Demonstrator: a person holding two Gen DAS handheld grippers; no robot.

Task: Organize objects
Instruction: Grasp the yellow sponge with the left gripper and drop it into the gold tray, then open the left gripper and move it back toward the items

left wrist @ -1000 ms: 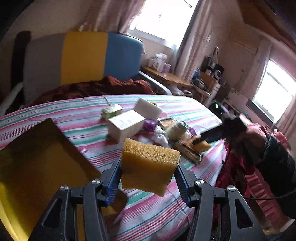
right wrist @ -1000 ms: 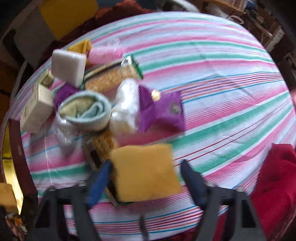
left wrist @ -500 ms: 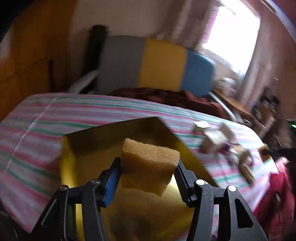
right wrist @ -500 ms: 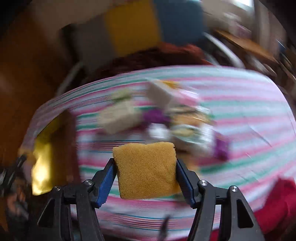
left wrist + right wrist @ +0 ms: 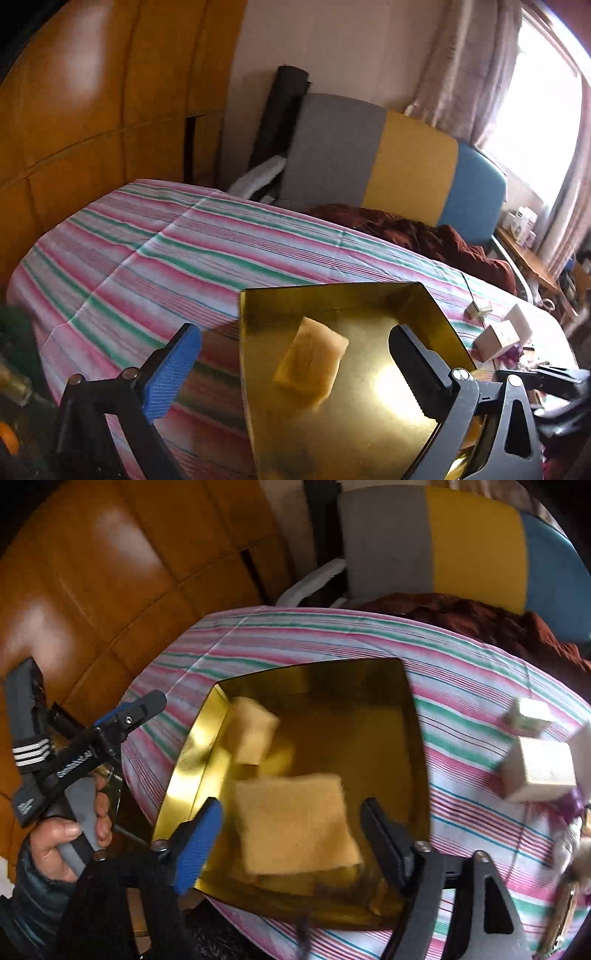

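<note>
Left gripper (image 5: 295, 363) jaws opening, wide apart, nothing pressed between them; small sponge (image 5: 311, 360) is loose below them over the gold tray (image 5: 332, 295), blurred, contact with the tray floor unclear. In the right view that small sponge (image 5: 253, 729) sits at the tray's (image 5: 417, 738) far-left corner. Right gripper (image 5: 291, 830) jaws opening; big sponge (image 5: 295, 808) is between them with a gap on each side, blurred, above the tray's near half. Tray sits on the striped worktop (image 5: 461, 686). White boxes (image 5: 537, 773) at right, apart from the tray. A hand (image 5: 70, 834) holds the left gripper's handle.
</note>
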